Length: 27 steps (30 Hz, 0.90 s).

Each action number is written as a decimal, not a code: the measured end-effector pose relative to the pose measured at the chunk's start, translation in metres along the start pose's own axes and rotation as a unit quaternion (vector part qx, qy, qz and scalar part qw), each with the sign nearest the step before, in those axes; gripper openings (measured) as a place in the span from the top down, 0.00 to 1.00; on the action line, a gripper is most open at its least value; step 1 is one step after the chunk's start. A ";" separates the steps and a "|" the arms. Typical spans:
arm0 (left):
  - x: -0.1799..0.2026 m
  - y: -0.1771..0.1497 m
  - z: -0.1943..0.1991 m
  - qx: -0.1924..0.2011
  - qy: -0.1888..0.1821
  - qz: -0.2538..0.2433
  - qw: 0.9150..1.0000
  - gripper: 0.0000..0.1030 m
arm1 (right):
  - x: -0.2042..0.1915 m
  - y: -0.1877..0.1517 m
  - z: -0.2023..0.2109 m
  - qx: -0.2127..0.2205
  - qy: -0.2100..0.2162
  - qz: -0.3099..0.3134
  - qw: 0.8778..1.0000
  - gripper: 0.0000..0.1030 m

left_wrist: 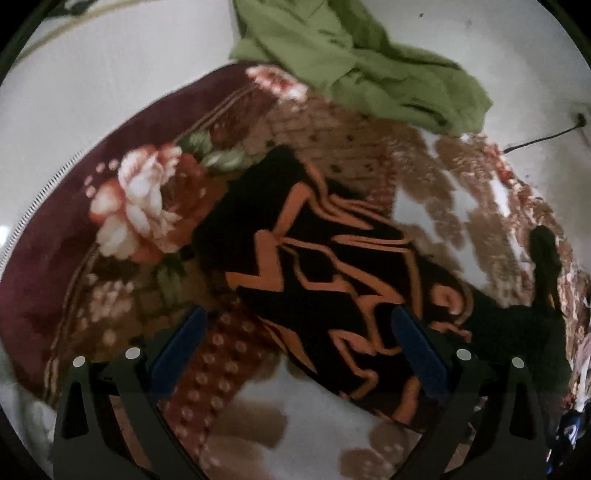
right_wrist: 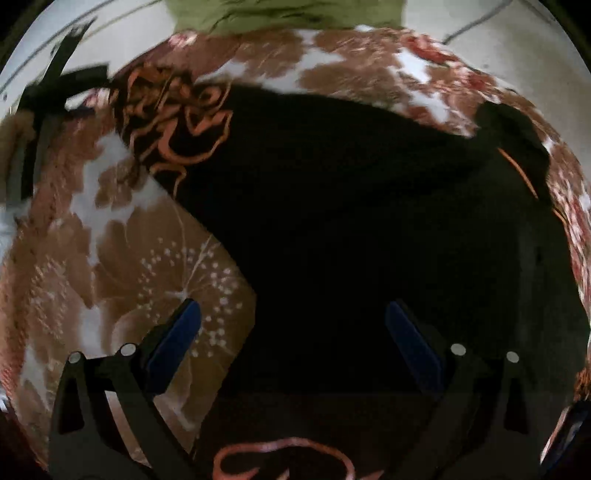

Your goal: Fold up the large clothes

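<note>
One black garment (left_wrist: 325, 280) with an orange line print lies spread on one floral blanket (left_wrist: 144, 206). In the left wrist view the printed part runs from the middle of the frame toward the near right; a plain black part trails off to the far right. In the right wrist view the same garment (right_wrist: 369, 229) fills most of the frame, the print bunched at far left, plain black cloth from centre to right, and a second patch of orange line at the near edge.

One green garment (left_wrist: 354, 62) sits crumpled at the far edge of the blanket, apart from the black one. It shows again at the top of the right wrist view (right_wrist: 288, 14).

The blanket (right_wrist: 122, 258) has a maroon border, pink-and-white roses, brown leaf shapes on white. Pale floor (left_wrist: 110, 74) beyond it. One dark cable (left_wrist: 539, 138) on the floor, far right.

Left gripper (left_wrist: 297, 328): two blue-padded fingers, spread wide, nothing between them; the black garment's print lies below the gap.

Right gripper (right_wrist: 293, 323): two blue-padded fingers, likewise spread wide, nothing clamped; left finger over blanket, right finger over black cloth.

Both views motion-blurred. Contact with the cloth cannot be judged.
</note>
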<state>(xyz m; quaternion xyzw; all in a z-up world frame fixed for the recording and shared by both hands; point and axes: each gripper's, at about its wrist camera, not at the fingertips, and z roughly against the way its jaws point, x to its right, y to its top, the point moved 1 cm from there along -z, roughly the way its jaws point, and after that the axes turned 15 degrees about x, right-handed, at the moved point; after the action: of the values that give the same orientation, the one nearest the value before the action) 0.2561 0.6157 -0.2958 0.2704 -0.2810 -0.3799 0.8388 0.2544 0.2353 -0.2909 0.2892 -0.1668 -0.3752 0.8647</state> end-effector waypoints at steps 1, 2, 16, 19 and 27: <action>-0.004 0.000 -0.007 0.000 0.003 0.004 1.000 0.05 | -0.002 -0.001 -0.009 0.001 0.001 0.001 1.000 0.04; -0.007 0.001 -0.011 0.002 0.001 0.010 1.000 0.05 | -0.002 -0.001 -0.014 0.002 0.002 -0.002 1.000 0.04; 0.006 0.015 -0.023 0.014 -0.101 0.051 0.993 0.86 | -0.018 -0.011 -0.053 0.018 0.020 0.014 1.000 0.04; 0.045 0.030 0.012 0.037 -0.126 0.021 0.991 0.86 | -0.020 -0.017 -0.056 0.025 0.016 0.019 0.999 0.04; 0.192 0.062 0.104 0.080 -0.214 -0.030 0.973 0.86 | -0.019 -0.032 -0.057 0.046 0.026 0.045 0.998 0.03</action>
<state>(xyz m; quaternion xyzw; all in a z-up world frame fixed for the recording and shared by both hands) 0.3220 0.4746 -0.1313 0.2571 -0.4752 -0.4306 0.7229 0.2534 0.2531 -0.3562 0.3304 -0.1740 -0.3201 0.8707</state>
